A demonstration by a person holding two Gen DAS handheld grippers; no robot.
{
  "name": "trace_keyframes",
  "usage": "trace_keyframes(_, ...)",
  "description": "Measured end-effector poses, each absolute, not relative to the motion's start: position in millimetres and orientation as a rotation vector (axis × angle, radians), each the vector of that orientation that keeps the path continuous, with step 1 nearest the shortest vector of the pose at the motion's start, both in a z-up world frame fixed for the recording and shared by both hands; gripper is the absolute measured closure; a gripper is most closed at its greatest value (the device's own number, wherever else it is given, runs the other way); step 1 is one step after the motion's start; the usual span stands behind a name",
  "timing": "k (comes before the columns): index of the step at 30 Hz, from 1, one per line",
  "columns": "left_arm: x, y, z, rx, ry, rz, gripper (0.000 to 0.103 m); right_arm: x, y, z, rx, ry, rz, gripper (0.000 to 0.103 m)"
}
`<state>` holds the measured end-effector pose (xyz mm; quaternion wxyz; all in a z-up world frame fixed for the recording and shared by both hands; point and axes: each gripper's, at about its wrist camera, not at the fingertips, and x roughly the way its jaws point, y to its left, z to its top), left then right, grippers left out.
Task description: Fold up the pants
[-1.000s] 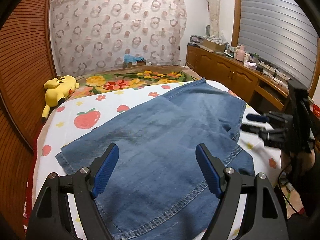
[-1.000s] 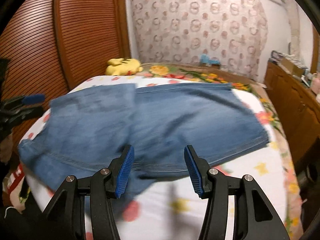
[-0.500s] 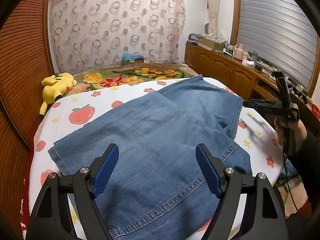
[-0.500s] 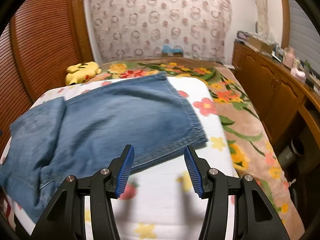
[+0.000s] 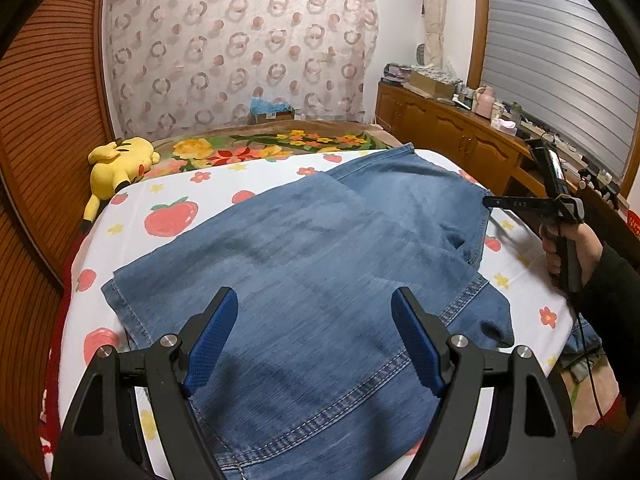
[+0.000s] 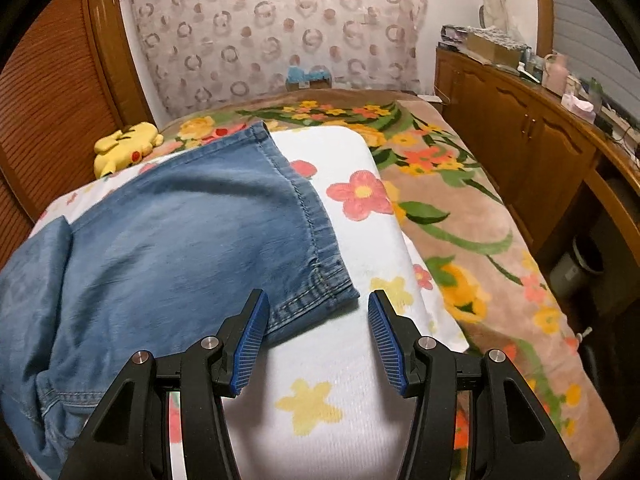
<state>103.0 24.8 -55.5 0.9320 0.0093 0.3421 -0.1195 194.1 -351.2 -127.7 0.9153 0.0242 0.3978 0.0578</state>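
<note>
One fold looks done: the pants [image 5: 320,280] lie on the bed [image 5: 176,216] with one layer doubled over the other, and more folding remains. My left gripper [image 5: 314,338] hovers spread above the waist; my right gripper [image 6: 316,338] stands half spread, empty, at the hem corner. Faded blue denim, fairly flat.

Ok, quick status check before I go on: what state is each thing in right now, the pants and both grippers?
Pants: lying on the bed, partly folded, one layer over another, not gripped.
Left gripper: open, empty, hovering above the denim.
Right gripper: open, empty, lined up at the hem corner, pads not on the cloth.
Plush toy: lying on its side near the bed's far edge.
</note>
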Motion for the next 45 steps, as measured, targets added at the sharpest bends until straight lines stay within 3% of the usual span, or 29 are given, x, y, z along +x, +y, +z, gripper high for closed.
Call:
trace_keyframes(6,102.9,27.1,-55.2,0.016,0.699,-0.242,0.023,198.1,-343.3,-125.9,-0.002,0.832,0.114,0.049)
trace_keyframes(8,102.2,28.8,-55.1,0.014,0.698,-0.239,0.023,197.5,-340.3,-125.7,-0.029,0.833,0.125,0.056)
trace_keyframes(10,101.4,31.6,-55.1,0.009,0.697,-0.233,0.023,196.9,-340.3,-124.4,-0.047,0.831,0.139,0.082)
trace_keyframes(14,98.9,37.7,-52.9,-0.009,0.69,-0.221,0.023,191.3,-338.9,-114.1,-0.053,0.808,0.177,0.087)
trace_keyframes(33,65.2,86.1,-11.3,-0.077,0.581,-0.142,0.023,68.8,-222.2,43.6,-0.155,0.473,0.633,0.089)
trace_keyframes(40,63.2,99.8,-14.6,-0.094,0.587,-0.12,0.023,39.3,-177.5,39.0,-0.202,0.525,0.81,0.088)
trace_keyframes(42,63.7,100.4,-17.1,-0.093,0.592,-0.118,0.023,37.0,-172.4,29.0,-0.235,0.549,0.821,0.077)
trace_keyframes(45,64.1,99.4,-20.4,-0.094,0.6,-0.12,0.023,35.5,-170.7,21.2,-0.254,0.564,0.838,0.074)
